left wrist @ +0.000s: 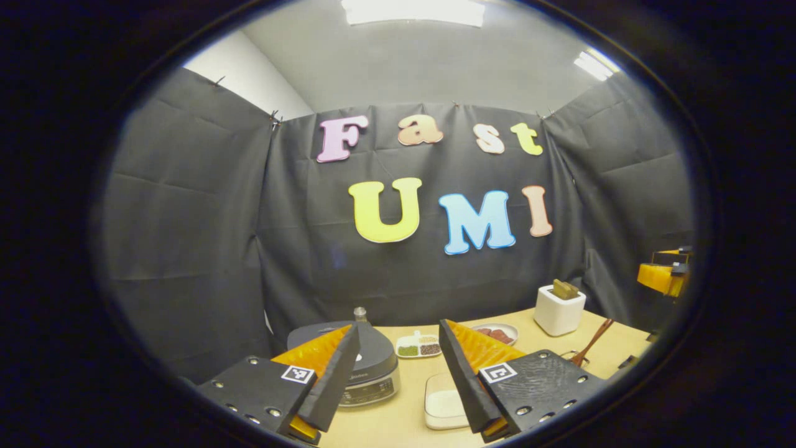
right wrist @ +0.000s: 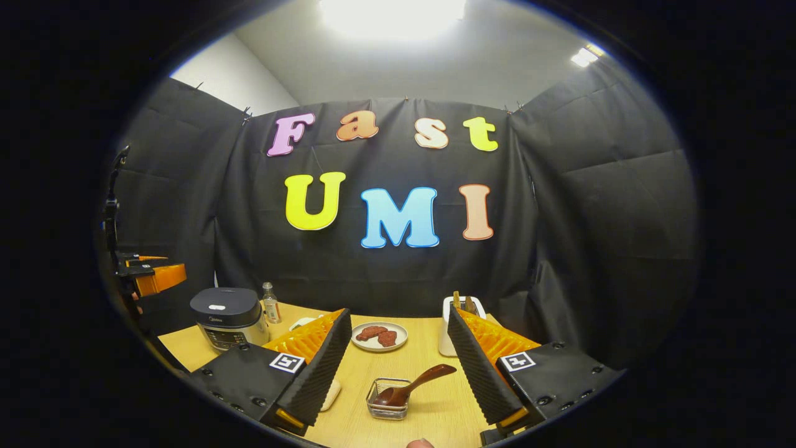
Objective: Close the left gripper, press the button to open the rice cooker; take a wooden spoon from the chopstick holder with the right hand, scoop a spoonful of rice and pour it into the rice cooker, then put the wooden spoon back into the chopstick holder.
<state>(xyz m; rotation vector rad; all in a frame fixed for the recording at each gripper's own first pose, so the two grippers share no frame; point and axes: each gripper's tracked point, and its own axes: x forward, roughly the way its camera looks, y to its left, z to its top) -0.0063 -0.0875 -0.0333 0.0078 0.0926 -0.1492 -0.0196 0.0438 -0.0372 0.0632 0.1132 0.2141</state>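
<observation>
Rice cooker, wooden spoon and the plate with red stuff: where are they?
rice cooker [right wrist: 226, 316]: right gripper view, on its shut dark lid.
wooden spoon [right wrist: 415, 384]: right gripper view, on the handle, bowl resting in a small clear container.
plate [right wrist: 380, 343]: right gripper view, on its near white rim.

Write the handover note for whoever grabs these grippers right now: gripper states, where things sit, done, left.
Left gripper: open, empty, above the table before the rice cooker.
Right gripper: open, empty.
Rice cooker lid down.
Wooden spoon rests bowl-down in a small clear container, not in the white chopstick holder.
White rice tray lies beside the cooker.
Done: nothing visible.
Left: close left gripper, press button, scoop rice, pour, return spoon to holder.
</observation>
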